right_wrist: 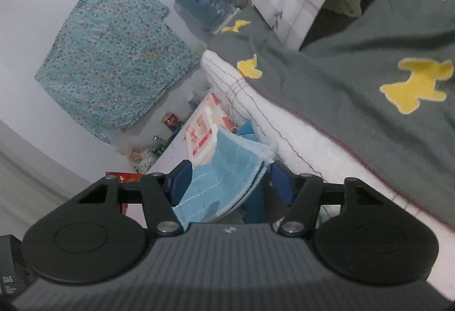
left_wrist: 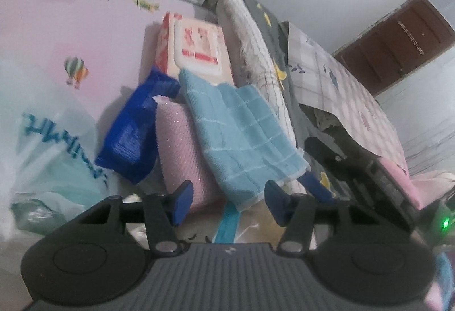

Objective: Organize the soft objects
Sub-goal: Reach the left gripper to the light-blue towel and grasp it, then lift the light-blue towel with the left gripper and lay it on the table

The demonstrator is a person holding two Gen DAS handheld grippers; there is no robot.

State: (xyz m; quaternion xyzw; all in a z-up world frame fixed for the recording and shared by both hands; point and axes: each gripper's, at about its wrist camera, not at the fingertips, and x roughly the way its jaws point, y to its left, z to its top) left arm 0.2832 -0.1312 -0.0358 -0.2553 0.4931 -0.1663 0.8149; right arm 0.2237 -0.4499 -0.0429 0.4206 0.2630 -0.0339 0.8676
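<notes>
Inspection of the left wrist view found the left gripper [left_wrist: 227,204] tilted down over a pile of soft goods on a pink table cover [left_wrist: 85,32]. Its blue fingers [left_wrist: 182,204] stood apart at about half spread, with the near hem of a light blue towel [left_wrist: 241,137] lying between them; neither pad was seen pressing the cloth, so the gripper was recorded as released. The towel lay draped over a pink sponge [left_wrist: 182,146] and partly over a red-and-white wipes pack [left_wrist: 199,46]. A blue packet [left_wrist: 133,129] leaned against the sponge on its left side. A white plastic bag [left_wrist: 51,146] sat at the left of the pile, and a rolled white blanket [left_wrist: 250,49] ran along its right side.

From the right wrist view, the right gripper [right_wrist: 227,184] was at the same towel [right_wrist: 224,171] from the opposite end. The towel's folded edge sat between the fingers, touching or nearly touching the left one, with a gap at the right one; no clamping was evident, and this gripper was also recorded as released. A grey cloth with yellow shapes [right_wrist: 355,83] lay over the white blanket [right_wrist: 298,140] just beside the towel. A teal patterned cushion [right_wrist: 113,55] rested against the far wall
</notes>
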